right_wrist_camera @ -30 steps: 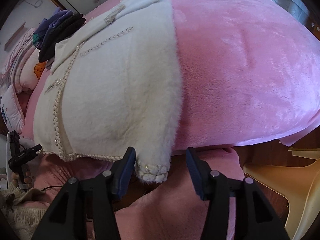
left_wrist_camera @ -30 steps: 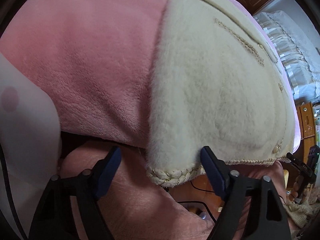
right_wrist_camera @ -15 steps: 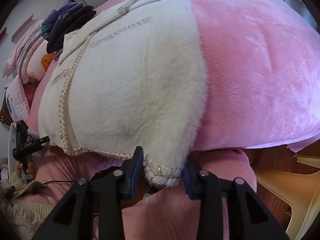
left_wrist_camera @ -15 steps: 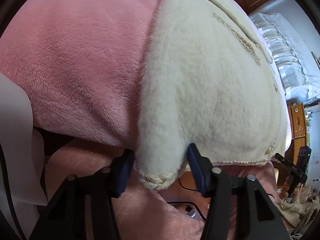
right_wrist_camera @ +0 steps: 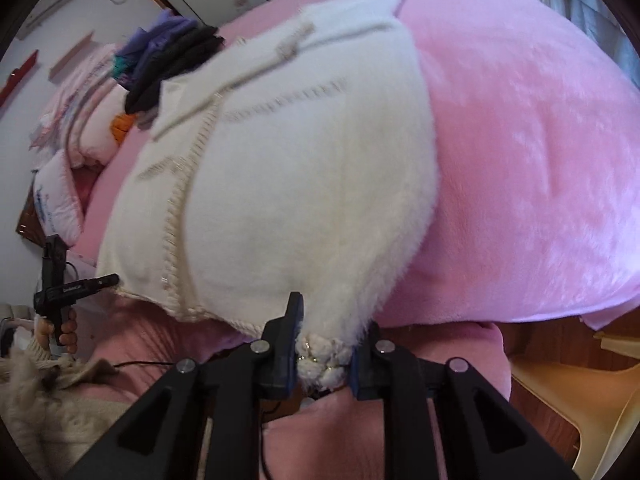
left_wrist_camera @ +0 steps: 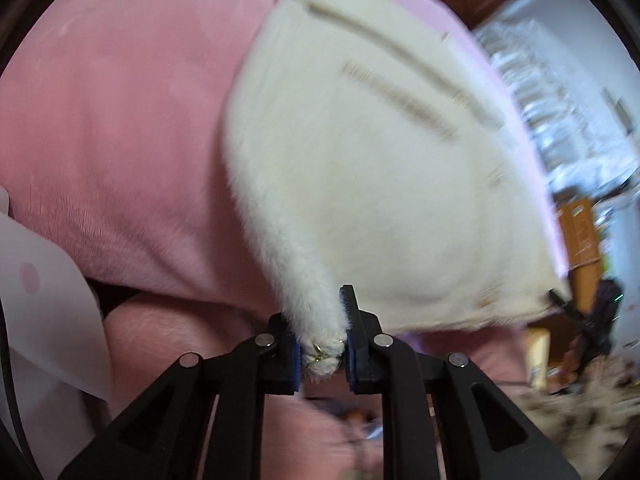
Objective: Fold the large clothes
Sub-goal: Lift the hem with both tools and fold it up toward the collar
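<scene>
A fluffy cream-white cardigan (left_wrist_camera: 380, 184) with braided trim lies spread on a pink plush blanket (left_wrist_camera: 120, 128) over a bed. It also shows in the right wrist view (right_wrist_camera: 288, 184), on the same blanket (right_wrist_camera: 520, 160). My left gripper (left_wrist_camera: 322, 354) is shut on one bottom corner of the cardigan at the bed's near edge. My right gripper (right_wrist_camera: 322, 360) is shut on the other bottom corner, on its braided hem. The left gripper (right_wrist_camera: 60, 276) shows in the right wrist view at the far left.
A pile of dark and purple clothes (right_wrist_camera: 168, 60) and pillows (right_wrist_camera: 80, 128) lie at the head of the bed. A cream plastic chair (right_wrist_camera: 568, 392) stands at the right. A wooden cabinet (left_wrist_camera: 580, 240) and white curtains (left_wrist_camera: 552, 92) are behind the bed.
Both grippers closed from wide open onto the cardigan's two bottom corners. The views have moved closer and tilted, and the corners are pulled taut.
</scene>
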The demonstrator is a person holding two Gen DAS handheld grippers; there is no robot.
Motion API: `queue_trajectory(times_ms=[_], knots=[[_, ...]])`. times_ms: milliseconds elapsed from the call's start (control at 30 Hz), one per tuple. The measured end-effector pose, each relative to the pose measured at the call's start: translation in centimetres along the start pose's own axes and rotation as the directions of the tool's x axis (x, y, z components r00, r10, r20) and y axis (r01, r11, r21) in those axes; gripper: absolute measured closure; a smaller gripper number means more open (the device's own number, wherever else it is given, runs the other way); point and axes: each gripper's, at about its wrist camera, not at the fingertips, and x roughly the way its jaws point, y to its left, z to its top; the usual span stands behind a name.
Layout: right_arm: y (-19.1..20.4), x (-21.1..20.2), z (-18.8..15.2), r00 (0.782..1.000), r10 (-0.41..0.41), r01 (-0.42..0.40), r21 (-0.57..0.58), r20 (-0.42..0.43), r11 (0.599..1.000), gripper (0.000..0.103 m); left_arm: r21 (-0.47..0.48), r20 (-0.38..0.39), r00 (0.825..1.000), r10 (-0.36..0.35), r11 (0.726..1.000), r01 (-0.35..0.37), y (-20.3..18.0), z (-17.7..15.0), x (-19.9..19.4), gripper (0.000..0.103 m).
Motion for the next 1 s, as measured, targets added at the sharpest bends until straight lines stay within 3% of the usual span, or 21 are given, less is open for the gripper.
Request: queue_trajectory(times_ms=[167, 367, 467, 600, 700, 900, 1000], knots=[[0.4, -4.0, 3.1, 0.987, 0.087, -0.092, 0.025, 0.134, 0.995, 0.086, -0.092, 0.137, 0.986, -0.097, 0.99, 0.11, -1.6, 3.7, -3.9, 0.09], [2.9, -6.6, 9.7, 0.94, 0.206, -0.218, 0.017, 0.273, 0.976, 0.086, -0.211, 0.266, 0.949, -0.167, 0.951, 0.226, -3.3, 10.3, -6.1, 0.09], [3.2, -7.2, 13.8, 0.914, 0.232, -0.257, 0.031, 0.333, 0.966, 0.086, -0.246, 0.331, 0.929, -0.165, 0.935, 0.254, -3.2, 14.5, -7.0, 0.09], [2.7, -6.8, 20.7, 0.898, 0.19, -0.227, 0.05, 0.396, 0.973, 0.086, -0.28, 0.403, 0.909, -0.109, 0.93, 0.236, -3.9, 21.6, -6.8, 0.09], [1.9, -5.4, 25.9, 0.894, 0.147, -0.192, 0.065, 0.424, 0.979, 0.086, -0.293, 0.434, 0.901, -0.025, 0.941, 0.167, -4.4, 27.3, -4.8, 0.09], [-0.2, 2.3, 36.3, 0.912, 0.003, -0.057, 0.12, 0.411, 0.991, 0.086, -0.252, 0.456, 0.888, 0.063, 0.966, 0.061, -6.3, 38.0, 1.0, 0.09], [-1.1, 7.5, 39.8, 0.929, -0.063, 0.011, 0.143, 0.364, 0.99, 0.086, -0.219, 0.459, 0.877, 0.144, 0.975, -0.045, -7.5, 40.9, 4.3, 0.09]])
